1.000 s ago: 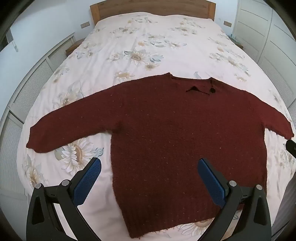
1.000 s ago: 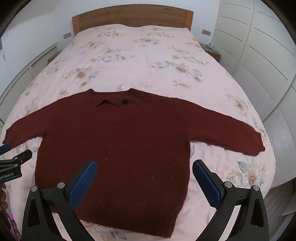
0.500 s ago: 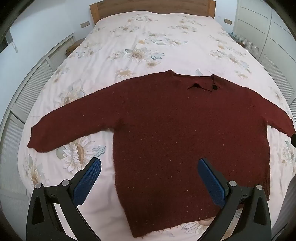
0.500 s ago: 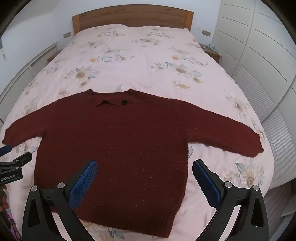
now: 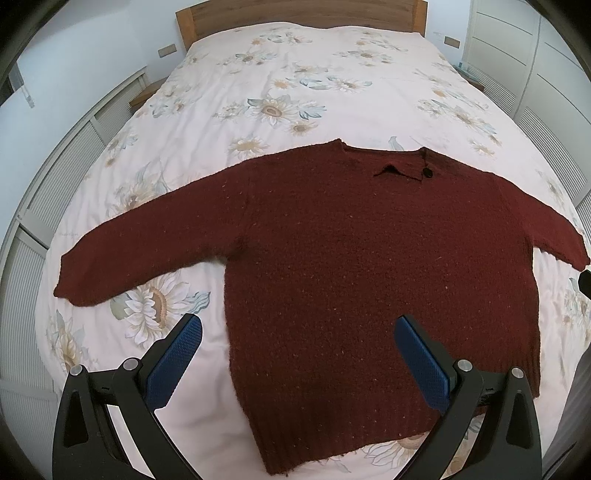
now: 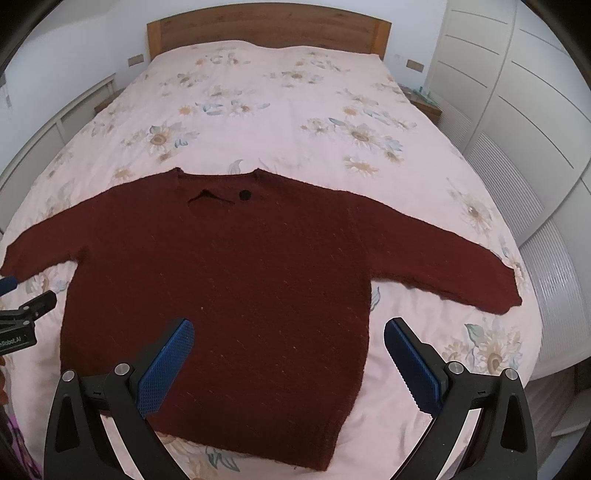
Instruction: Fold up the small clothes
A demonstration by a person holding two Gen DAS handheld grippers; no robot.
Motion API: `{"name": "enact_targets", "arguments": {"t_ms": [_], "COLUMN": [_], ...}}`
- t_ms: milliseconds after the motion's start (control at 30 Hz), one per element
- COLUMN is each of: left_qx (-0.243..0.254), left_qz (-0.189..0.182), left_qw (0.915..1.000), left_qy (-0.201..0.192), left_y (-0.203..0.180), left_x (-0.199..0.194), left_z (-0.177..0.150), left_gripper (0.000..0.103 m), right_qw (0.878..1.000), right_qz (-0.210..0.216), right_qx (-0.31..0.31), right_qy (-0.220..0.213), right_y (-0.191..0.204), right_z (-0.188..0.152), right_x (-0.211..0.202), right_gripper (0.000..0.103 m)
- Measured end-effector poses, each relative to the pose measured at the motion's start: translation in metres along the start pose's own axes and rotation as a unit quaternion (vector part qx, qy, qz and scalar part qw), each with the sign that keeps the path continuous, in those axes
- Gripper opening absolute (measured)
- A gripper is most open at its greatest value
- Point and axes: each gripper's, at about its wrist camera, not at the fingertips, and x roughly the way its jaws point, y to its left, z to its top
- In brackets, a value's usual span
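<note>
Maroon sweater (image 5: 369, 258) lies flat on bed (image 5: 295, 92), neck twd headboard (image 6: 266, 29), sleeves spread L-R. Left gripper (image 5: 295, 362) & right gripper (image 6: 288, 363): jaws wide open, empty, above hem.

— What does your left tool (image 5: 298, 356) look like?

— Two matte black arms, each with a triangular cut-out near its base at 6 o'clock. Each arm carries two round silver screw heads. The fingers (image 5: 173, 363) are faced with blue pads in a fine cross-hatched grid.

— And the right tool (image 6: 289, 363)?

— The same build: black frame, silver screws, blue fingertips (image 6: 413, 369). On that one the pad at 4 o'clock shows a saw-toothed edge.

— Any markings?

— From the right wrist camera, at 9 o'clock, the left tool's black body bears white lettering, cut off by the frame edge, beside a blue tip.
</note>
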Motion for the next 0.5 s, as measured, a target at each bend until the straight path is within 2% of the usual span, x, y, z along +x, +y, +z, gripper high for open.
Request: {"name": "enact_targets", "arguments": {"t_ms": [500], "left_qx": [0.001], "left_qz": [-0.001], "left_qw": [1.0], "left_qy": [0.006], "left_y": [0.0009], "left_x": [0.0042], "left_z": [0.0012], "left_gripper": [0.102], "right_qw": [1.0], "right_qz": [-0.008], "right_qx": [-0.005], "right_qy": [0.007], "right_y": [-0.0065], "right_z": [-0.0006], "right_x": [0.002], "right_gripper": [0.103]}}
